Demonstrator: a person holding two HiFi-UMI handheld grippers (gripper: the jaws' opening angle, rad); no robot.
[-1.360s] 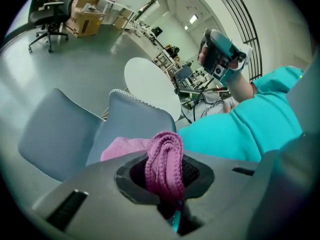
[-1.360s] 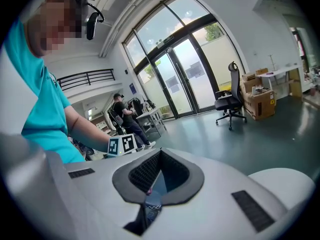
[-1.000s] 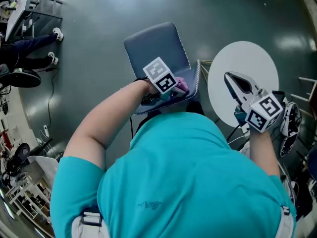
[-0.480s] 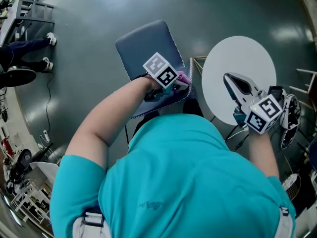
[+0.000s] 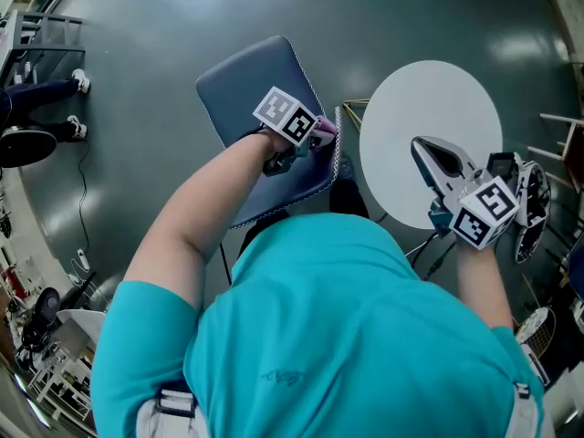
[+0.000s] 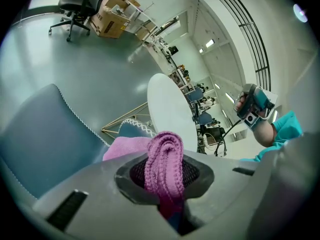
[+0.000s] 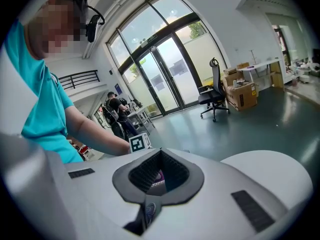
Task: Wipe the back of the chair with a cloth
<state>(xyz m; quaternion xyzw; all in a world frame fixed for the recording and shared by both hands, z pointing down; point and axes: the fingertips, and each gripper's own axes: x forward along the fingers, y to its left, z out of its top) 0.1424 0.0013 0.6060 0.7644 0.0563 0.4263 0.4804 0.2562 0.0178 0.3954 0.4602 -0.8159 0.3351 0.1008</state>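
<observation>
A blue-grey chair [image 5: 251,85] with white stitching stands below me, its backrest [image 5: 306,176] nearest my body. My left gripper [image 5: 319,135] is shut on a pink cloth [image 5: 327,129] that is pressed against the backrest near its stitched edge. In the left gripper view the folded cloth [image 6: 164,156] bulges out between the jaws of the left gripper [image 6: 165,171], with the chair's blue surface [image 6: 45,134] to the left. My right gripper [image 5: 424,149] hovers shut and empty over a round white table [image 5: 429,108]. The right gripper view shows that gripper [image 7: 157,174] holding nothing.
The white table [image 6: 167,109] stands just right of the chair. Wire-framed black items [image 5: 534,208] sit at the right edge. A seated person's legs [image 5: 46,89] show far left. An office chair [image 7: 214,91] and cardboard boxes [image 7: 241,93] stand far off by glass doors.
My left gripper has slid the pink cloth along the chair's backrest toward its stitched edge, upward in the head view. The right gripper has stayed over the table.
</observation>
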